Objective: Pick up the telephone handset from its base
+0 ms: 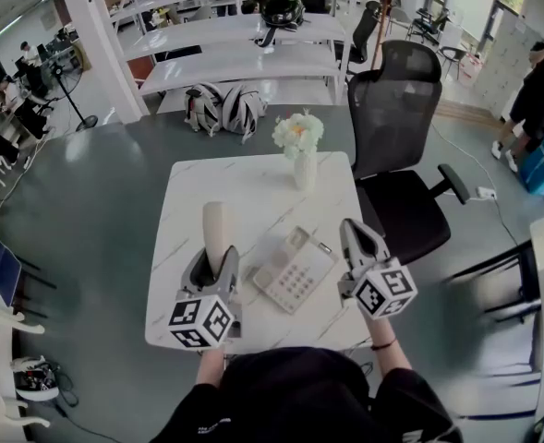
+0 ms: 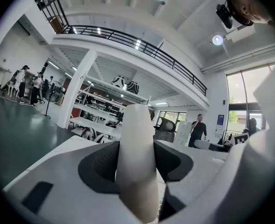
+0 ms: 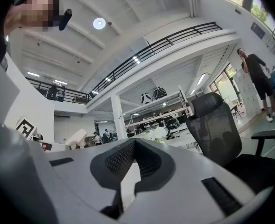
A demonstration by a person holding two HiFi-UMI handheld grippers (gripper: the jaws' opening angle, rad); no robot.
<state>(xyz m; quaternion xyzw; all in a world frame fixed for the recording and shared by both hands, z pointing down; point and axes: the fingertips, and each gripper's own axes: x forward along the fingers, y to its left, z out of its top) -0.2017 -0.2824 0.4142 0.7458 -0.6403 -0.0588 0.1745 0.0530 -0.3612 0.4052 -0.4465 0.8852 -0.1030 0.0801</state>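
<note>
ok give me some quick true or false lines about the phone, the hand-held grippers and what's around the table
1. The left hand-held gripper is clamped on the handset. True.
2. The handset lies on the telephone base. False: it is off the base, held up to the left of it.
3. The right hand-held gripper holds the vase. False: its jaws are together with nothing between them, and the vase stands near the table's far edge.
4. A black office chair stands beside the table. True.
</note>
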